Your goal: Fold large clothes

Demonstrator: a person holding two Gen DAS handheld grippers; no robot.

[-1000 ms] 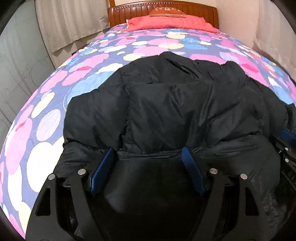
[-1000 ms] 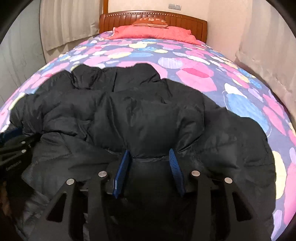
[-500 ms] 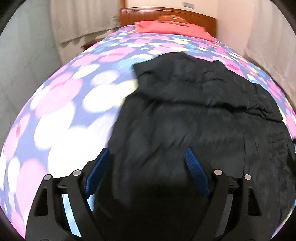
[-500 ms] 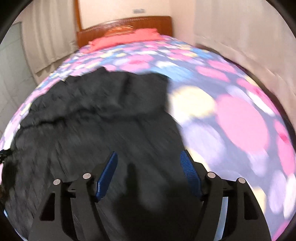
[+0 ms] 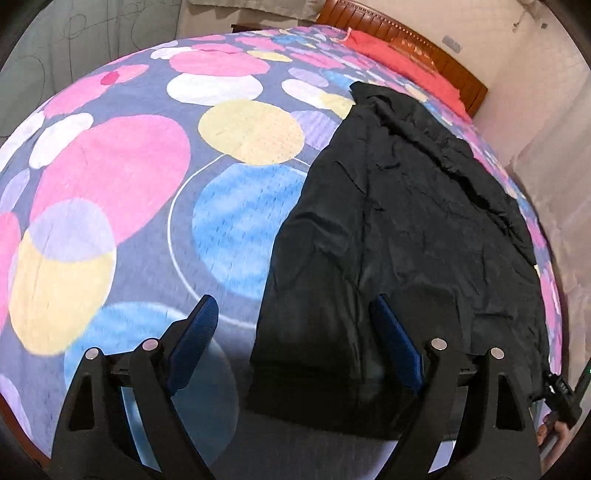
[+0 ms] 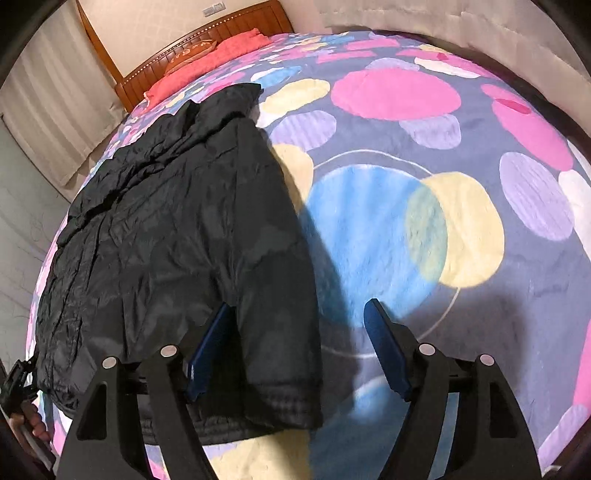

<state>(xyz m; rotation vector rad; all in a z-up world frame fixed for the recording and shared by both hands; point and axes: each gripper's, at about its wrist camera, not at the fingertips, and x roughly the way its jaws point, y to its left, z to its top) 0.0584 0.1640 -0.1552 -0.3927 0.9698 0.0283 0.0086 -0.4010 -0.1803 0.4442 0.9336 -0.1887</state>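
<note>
A large black puffer jacket lies spread flat on the bed, running from the near edge toward the headboard. It also shows in the right wrist view. My left gripper is open and empty, hovering over the jacket's near left corner, its right finger over the cloth. My right gripper is open and empty over the jacket's near right corner, its left finger over the cloth.
The bed has a purple cover with big pink, yellow and blue circles. A red pillow and wooden headboard are at the far end. Curtains hang beside the bed. Walls close in on the sides.
Both grippers have let go of the jacket and swung outward, left to the left edge and right to the right edge. The jacket now lies flatter and more spread out.
</note>
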